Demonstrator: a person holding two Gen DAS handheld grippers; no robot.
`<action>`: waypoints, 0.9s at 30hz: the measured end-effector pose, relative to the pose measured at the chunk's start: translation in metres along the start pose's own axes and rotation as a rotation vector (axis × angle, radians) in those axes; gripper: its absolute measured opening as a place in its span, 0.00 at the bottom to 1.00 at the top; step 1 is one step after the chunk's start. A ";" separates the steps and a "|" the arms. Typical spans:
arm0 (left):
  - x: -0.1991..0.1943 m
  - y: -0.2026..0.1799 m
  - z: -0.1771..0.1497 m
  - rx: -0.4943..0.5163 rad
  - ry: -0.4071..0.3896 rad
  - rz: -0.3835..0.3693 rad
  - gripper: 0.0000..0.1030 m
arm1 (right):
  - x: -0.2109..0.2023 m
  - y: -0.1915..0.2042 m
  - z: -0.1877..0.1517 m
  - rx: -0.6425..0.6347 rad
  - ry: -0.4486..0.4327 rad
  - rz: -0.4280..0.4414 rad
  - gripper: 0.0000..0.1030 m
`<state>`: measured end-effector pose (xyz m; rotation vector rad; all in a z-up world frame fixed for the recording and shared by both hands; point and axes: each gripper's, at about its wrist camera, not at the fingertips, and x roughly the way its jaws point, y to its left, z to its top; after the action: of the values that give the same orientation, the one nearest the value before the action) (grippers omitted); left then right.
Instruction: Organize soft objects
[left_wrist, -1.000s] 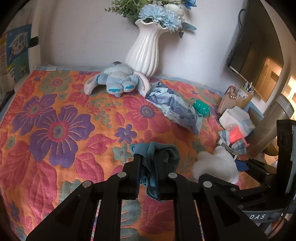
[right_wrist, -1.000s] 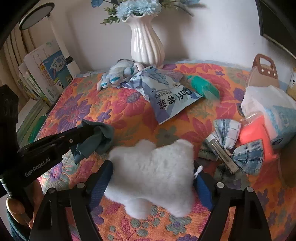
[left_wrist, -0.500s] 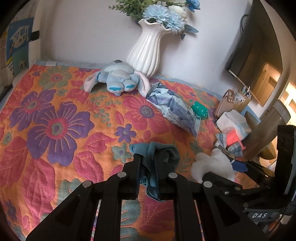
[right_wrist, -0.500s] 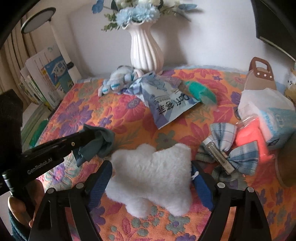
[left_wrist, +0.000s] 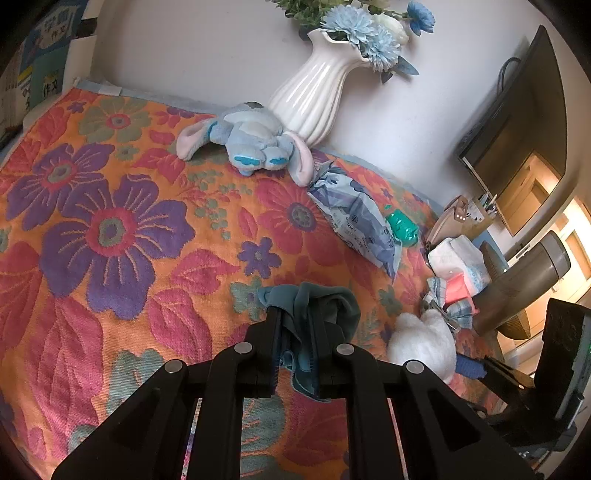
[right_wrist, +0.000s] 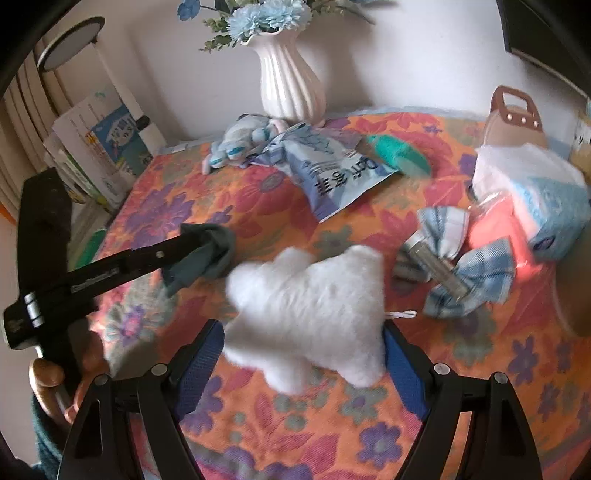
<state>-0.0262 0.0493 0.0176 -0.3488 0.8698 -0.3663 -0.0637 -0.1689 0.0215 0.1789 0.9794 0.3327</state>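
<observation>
Left wrist view: my left tongs (left_wrist: 297, 334) are clamped on a crumpled teal cloth (left_wrist: 314, 314), held above the orange floral-patterned bench cover (left_wrist: 110, 229). Right wrist view: my right tongs (right_wrist: 303, 343) are pressed against both sides of a fluffy white cloud-shaped plush (right_wrist: 310, 302), near centre. Far: blue-grey long-eared plush toy (left_wrist: 251, 142) beside a ribbed white ceramic vase (left_wrist: 314, 96). Right: blue plaid fabric bow (right_wrist: 461, 273).

"作文" on book cover (left_wrist: 50, 86); upside-down "Dan" on pouch (right_wrist: 334, 173).
</observation>
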 end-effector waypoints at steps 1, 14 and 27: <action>0.000 0.000 0.000 0.001 0.000 0.000 0.09 | -0.001 0.001 -0.001 -0.001 0.003 0.001 0.80; 0.001 -0.002 -0.001 0.019 0.001 0.008 0.10 | -0.025 -0.011 -0.018 -0.040 -0.007 -0.046 0.81; 0.002 -0.002 -0.001 0.024 0.013 0.002 0.10 | -0.031 -0.003 -0.012 -0.168 -0.029 -0.084 0.92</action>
<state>-0.0259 0.0466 0.0160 -0.3233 0.8780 -0.3780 -0.0889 -0.1831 0.0388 -0.0095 0.9225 0.3329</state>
